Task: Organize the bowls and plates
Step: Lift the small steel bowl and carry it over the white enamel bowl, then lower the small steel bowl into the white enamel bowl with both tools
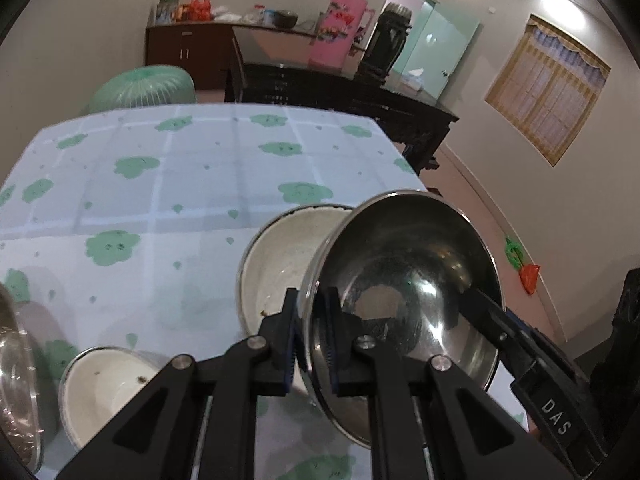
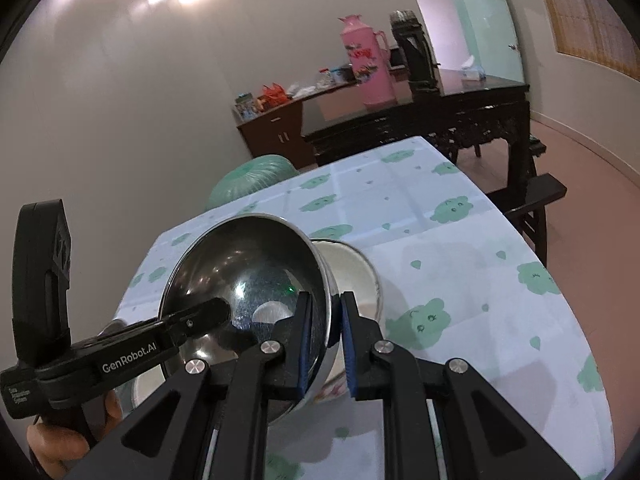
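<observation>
- Your table (image 1: 168,184) wears a pale cloth with a green cloud print, and it fills the lower half of both wrist views.
- Behind it stands a dark carved sideboard (image 2: 460,116), with a pink thermos (image 1: 340,28) on top.
- The steel bowl (image 1: 404,280) you carry is off the cloth, tilted with its hollow facing the cameras, between your two tongs.
- Your left gripper (image 1: 312,340) is nipped narrow on the bowl's rim at the left edge in its own view; blue pads sit on either side of the metal.
- Your right gripper (image 2: 326,344) pinches the opposite rim the same way, jaws nearly closed on the thin wall.
- A large white enamel bowl (image 1: 280,256) rests on the cloth just behind the steel one.
- A smaller white bowl (image 1: 104,384) sits near the left edge, beside a glass dish (image 1: 16,392).
</observation>
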`<control>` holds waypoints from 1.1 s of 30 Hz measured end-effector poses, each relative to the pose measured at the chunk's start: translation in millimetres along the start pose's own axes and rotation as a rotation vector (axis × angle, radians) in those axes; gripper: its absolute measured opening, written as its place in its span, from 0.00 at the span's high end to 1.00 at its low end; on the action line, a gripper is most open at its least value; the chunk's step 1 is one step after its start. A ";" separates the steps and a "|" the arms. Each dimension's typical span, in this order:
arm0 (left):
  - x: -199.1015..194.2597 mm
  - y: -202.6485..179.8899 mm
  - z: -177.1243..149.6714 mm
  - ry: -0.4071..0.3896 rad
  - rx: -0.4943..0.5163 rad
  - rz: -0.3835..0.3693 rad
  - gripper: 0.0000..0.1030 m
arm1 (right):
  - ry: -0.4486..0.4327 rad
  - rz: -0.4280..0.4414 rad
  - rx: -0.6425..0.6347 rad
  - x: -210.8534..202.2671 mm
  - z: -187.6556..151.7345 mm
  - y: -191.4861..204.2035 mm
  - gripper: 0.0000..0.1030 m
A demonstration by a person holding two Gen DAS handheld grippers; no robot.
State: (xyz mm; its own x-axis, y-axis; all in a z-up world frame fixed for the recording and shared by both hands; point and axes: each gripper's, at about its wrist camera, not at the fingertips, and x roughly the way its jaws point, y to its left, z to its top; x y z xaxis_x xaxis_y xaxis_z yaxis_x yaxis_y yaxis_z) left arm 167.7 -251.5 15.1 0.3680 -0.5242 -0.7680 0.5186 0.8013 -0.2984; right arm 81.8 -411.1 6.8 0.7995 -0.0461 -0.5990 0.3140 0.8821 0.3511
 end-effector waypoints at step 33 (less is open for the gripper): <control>27.3 -3.5 13.2 -0.004 0.045 0.121 0.86 | 0.052 0.023 0.057 45.2 -2.8 -22.7 0.84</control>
State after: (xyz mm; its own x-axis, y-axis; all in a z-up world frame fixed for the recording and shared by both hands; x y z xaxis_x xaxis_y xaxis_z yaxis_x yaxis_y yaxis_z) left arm 186.1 -272.4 2.6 0.4328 -0.4253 -0.7949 0.5039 0.8452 -0.1779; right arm 109.4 -431.9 -30.3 0.7794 -0.0004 -0.6265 0.3257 0.8545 0.4047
